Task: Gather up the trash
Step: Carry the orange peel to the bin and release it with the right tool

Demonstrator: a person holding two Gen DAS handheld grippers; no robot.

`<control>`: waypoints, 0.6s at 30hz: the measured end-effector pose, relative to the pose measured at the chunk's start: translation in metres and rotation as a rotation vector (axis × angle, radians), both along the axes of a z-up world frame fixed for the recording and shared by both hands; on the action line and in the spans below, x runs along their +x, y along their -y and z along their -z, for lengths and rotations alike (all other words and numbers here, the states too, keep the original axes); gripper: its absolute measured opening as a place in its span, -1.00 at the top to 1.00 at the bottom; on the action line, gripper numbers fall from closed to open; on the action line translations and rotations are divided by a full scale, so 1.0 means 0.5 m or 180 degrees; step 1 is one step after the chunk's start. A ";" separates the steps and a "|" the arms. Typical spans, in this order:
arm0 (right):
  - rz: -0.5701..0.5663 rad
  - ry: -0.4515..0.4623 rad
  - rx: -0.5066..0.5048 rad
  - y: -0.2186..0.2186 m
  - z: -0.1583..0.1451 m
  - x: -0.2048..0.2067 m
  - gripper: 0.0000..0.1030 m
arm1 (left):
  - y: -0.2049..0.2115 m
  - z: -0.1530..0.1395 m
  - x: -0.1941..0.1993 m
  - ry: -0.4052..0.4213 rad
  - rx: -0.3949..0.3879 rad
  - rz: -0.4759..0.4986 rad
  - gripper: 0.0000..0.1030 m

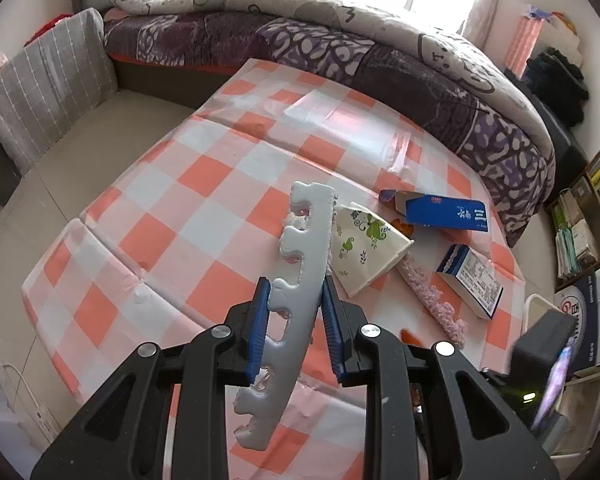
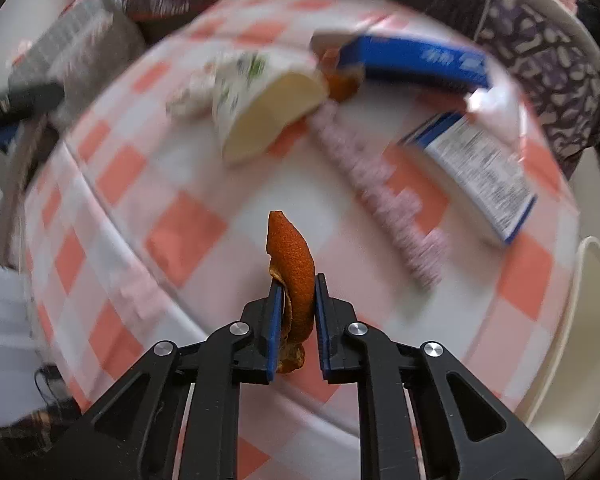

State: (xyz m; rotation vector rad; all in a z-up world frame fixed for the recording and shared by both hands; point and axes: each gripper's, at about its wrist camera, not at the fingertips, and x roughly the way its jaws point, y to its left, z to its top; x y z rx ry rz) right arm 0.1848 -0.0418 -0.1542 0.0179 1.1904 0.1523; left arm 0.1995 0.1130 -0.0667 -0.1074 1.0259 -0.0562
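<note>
My left gripper [image 1: 295,285] is shut on a long grey notched foam strip [image 1: 300,264] and holds it above the checked table [image 1: 180,208]. My right gripper [image 2: 296,280] is shut on a piece of orange peel [image 2: 290,258], held above the same table [image 2: 188,232]; this view is blurred by motion. On the table lie a flattened paper cup [image 1: 366,246] [image 2: 260,104], a blue box [image 1: 444,212] [image 2: 416,62], a small blue-and-white box [image 1: 470,280] [image 2: 480,176] and a pink fuzzy strip [image 1: 434,300] [image 2: 380,196]. More orange peel [image 2: 342,82] lies by the cup.
A bed with a patterned quilt [image 1: 380,48] runs behind the table. A grey cushion [image 1: 48,84] stands at the left. Bookshelves [image 1: 592,216] are at the right. A white bin rim [image 2: 580,320] [image 1: 534,312] sits at the table's right edge.
</note>
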 end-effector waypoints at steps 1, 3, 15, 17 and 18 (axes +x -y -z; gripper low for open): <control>0.0033 0.0071 0.0029 0.005 -0.012 -0.002 0.73 | 0.000 -0.003 -0.001 0.0019 -0.0009 -0.0006 0.48; 0.0104 0.0250 0.0085 0.017 -0.045 -0.004 0.73 | 0.001 -0.009 -0.002 0.0058 -0.0020 -0.0011 0.48; 0.0424 0.1026 0.0048 0.104 -0.167 -0.057 0.73 | 0.057 -0.050 -0.026 0.0388 -0.0024 0.0077 0.48; 0.0464 0.1069 0.0046 0.117 -0.174 -0.063 0.73 | 0.073 -0.054 -0.031 0.0432 -0.0013 0.0117 0.48; 0.0487 0.1089 0.0038 0.123 -0.177 -0.066 0.72 | 0.082 -0.056 -0.033 0.0447 -0.0005 0.0143 0.48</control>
